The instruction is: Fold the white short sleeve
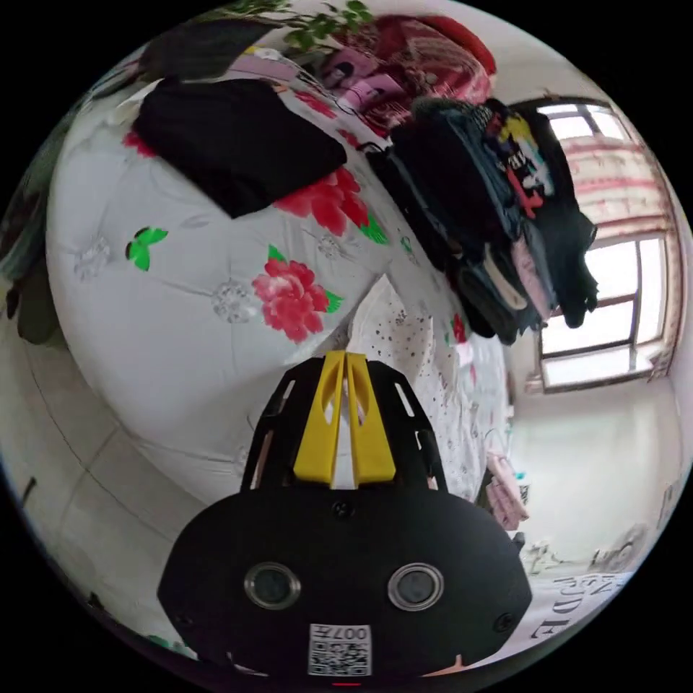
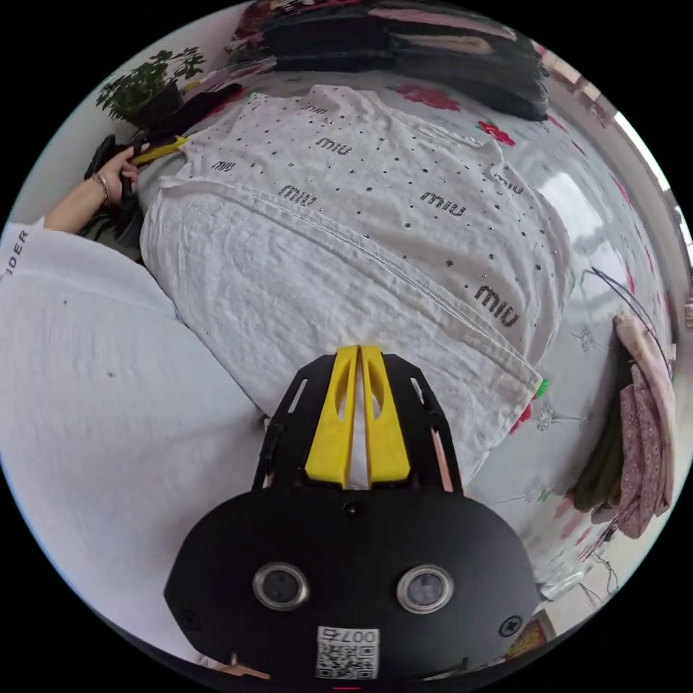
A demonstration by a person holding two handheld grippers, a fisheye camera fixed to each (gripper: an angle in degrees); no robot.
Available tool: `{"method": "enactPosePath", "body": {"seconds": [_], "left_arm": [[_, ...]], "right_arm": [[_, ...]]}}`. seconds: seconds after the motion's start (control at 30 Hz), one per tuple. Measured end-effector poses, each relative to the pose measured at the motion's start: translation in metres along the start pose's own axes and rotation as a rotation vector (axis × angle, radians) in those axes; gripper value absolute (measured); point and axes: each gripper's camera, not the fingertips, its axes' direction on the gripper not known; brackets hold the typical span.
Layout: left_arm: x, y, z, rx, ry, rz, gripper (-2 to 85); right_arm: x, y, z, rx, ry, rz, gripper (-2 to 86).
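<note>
right gripper view shows both grippers, right gripper (image 2: 359, 351) and left gripper (image 2: 172, 145), jaws pinching the white short sleeve (image 2: 375, 216) hem over the bed (image 2: 599, 216).

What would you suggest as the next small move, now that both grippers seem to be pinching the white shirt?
Probably carry both held edges across the shirt to make one fold. The right gripper is shut on its near hem, the left gripper on another edge, and the shirt is spread across the bed between them.
</note>
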Motion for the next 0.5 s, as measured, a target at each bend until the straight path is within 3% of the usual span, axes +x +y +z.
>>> {"method": "enactPosePath", "body": {"seconds": [0.13, 0.23, 0.33, 0.4, 0.5], "left_arm": [[-0.039, 0.032, -0.012, 0.095, 0.2, -0.13, -1.0], [-0.033, 0.045, -0.014, 0.131, 0.267, -0.054, -1.0], [0.028, 0.052, -0.007, 0.049, 0.233, 0.362, -1.0], [0.095, 0.083, 0.016, -0.137, 0.151, 0.806, -1.0], [0.134, 0.141, 0.062, -0.34, 0.075, 1.125, -1.0]], "right_arm": [[0.018, -0.002, -0.01, -0.027, -0.057, 0.058, 1.2], [0.015, -0.019, -0.046, 0.149, -0.089, 0.0, 3.0], [0.009, -0.064, -0.08, 0.281, -0.181, -0.073, 5.0], [0.0, -0.098, -0.096, 0.348, -0.262, -0.126, 6.4], [-0.026, -0.15, -0.102, 0.397, -0.362, -0.207, 8.4]]}}
